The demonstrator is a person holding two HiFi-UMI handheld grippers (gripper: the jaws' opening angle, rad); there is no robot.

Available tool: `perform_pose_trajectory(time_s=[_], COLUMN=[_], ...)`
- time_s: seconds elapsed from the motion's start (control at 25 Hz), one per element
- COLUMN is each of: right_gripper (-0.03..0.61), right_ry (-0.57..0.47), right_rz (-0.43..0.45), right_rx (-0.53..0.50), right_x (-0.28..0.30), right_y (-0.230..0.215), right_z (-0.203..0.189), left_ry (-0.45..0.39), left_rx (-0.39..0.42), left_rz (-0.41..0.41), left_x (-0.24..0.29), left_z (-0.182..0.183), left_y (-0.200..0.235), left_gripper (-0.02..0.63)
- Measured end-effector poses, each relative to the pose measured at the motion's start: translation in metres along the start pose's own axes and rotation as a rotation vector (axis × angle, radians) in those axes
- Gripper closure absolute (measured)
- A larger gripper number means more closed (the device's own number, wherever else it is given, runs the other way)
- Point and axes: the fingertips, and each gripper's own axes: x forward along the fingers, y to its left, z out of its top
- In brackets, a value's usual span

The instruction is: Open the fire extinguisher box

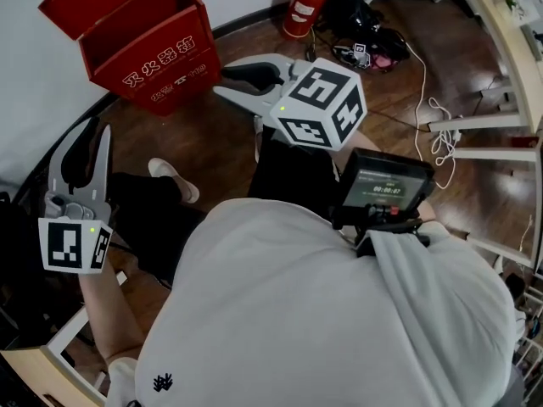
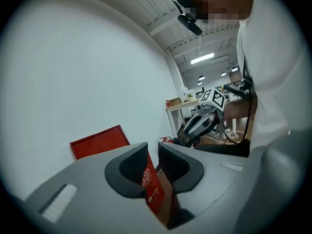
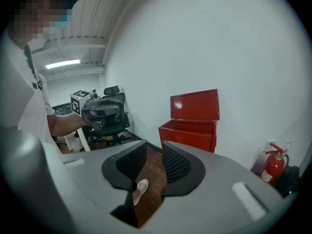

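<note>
Fire extinguisher box, red, sits on the wooden floor against the white wall, well apart from both grippers. Its lid stands raised and tilted back toward the wall; the inside is exposed from above. The right gripper view shows the same: lid upright over the open body. A red fire extinguisher stands on the floor farther along the wall, apart from the box. Left gripper is held at the person's left side, jaws pointing up toward the wall. In its own view the jaws are parted by a narrow gap with nothing gripped; a strip of the distant red box shows through the gap. Right gripper is held out in front, jaws pointing toward the box. Its jaws are also slightly apart and empty; floor and a pale shoe show between them. A small screen unit hangs at the person's chest. A white cable trails on the floor to the right.
</note>
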Motion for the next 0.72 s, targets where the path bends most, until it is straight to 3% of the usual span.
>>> perform_pose_trajectory(time_s=[0.12, 0.32, 0.72], right_gripper=[0.476, 0.477, 0.477], right_ry=[-0.023, -0.052, -0.071], right_rz=[0.011, 0.014, 0.020], right_rx=[-0.009, -0.025, -0.039], right_x=[-0.008, -0.020, -0.031], right_y=[0.009, 0.020, 0.035], right_z=[0.008, 0.016, 0.016], left_ry=[-0.037, -0.079, -0.120], left_rx=[-0.086, -0.151, -0.197], left_rz=[-0.064, -0.115, -0.194], left_x=[-0.007, -0.017, -0.029], left_z=[0.003, 0.010, 0.015], left_y=[-0.030, -0.061, -0.089], left_gripper=[0.546, 0.548, 0.548])
